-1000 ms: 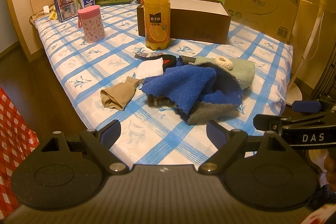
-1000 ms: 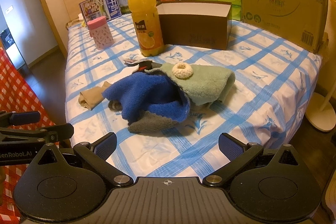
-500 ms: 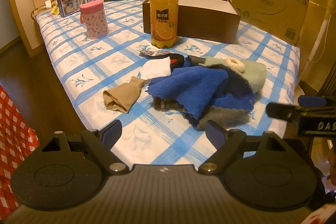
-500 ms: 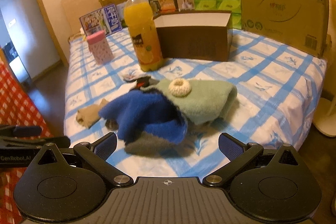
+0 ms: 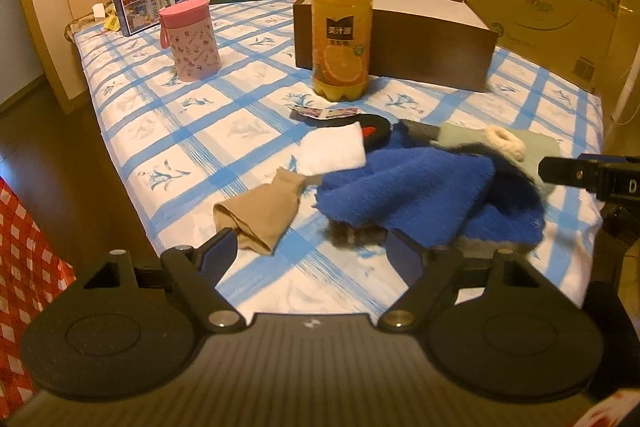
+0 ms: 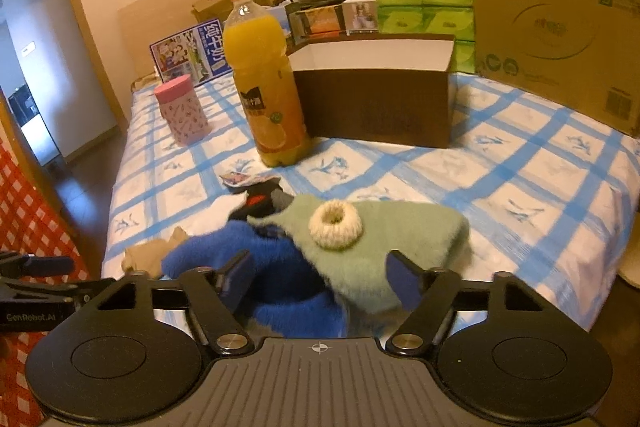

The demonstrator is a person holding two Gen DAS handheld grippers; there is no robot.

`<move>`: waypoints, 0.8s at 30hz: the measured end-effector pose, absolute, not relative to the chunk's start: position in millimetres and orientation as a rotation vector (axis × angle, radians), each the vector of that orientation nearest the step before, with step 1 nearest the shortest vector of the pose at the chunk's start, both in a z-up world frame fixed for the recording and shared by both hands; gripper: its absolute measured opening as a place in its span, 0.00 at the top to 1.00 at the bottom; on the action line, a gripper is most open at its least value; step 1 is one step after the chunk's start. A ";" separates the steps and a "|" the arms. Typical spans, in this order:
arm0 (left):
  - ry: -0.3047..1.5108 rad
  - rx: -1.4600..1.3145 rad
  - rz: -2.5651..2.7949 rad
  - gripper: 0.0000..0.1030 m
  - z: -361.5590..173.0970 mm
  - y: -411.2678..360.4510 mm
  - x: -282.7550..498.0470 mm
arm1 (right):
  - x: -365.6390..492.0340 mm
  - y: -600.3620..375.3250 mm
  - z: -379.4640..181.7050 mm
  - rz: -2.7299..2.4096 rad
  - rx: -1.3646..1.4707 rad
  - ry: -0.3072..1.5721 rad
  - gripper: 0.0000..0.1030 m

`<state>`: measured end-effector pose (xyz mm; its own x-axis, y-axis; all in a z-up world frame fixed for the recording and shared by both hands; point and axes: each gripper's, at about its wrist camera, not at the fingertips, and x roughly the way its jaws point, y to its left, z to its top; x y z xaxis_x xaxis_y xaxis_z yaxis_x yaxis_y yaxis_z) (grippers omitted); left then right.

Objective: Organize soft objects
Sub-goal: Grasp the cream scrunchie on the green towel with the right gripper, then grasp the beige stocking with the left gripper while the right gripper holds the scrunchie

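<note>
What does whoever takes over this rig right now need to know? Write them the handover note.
Left tool: open, empty, low over the near edge of the bed, next to the beige sock.
Right tool: open, empty, fingers either side of the pile where the blue towel and green towel overlap.
Soft things lie heaped mid-bed: blue towel, green towel with a cream scrunchie on top, white cloth, beige sock at the left end.
The open brown box stands behind the pile, beside the juice bottle.
Done: nothing lifted or sorted yet.
Left: everything, probably into the box.
</note>
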<state>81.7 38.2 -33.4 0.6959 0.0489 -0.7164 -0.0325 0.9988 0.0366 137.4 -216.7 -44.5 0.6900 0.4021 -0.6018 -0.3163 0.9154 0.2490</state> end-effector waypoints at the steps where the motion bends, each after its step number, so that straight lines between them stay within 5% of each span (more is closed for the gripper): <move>1: 0.801 0.021 0.048 0.22 -35.2 40.1 85.8 | 143.1 -215.4 -45.9 0.404 0.130 0.704 0.38; 16: 0.826 0.011 0.067 0.27 -61.1 69.2 141.1 | 197.3 -201.6 -75.3 0.376 0.108 0.740 0.55; 21: 0.839 0.018 0.069 0.30 -70.1 77.2 154.6 | 199.5 -196.3 -82.9 0.385 0.063 0.741 0.76; 24: 0.848 0.021 0.066 0.31 -76.1 79.7 160.8 | 199.4 -198.1 -82.7 0.388 0.068 0.729 0.79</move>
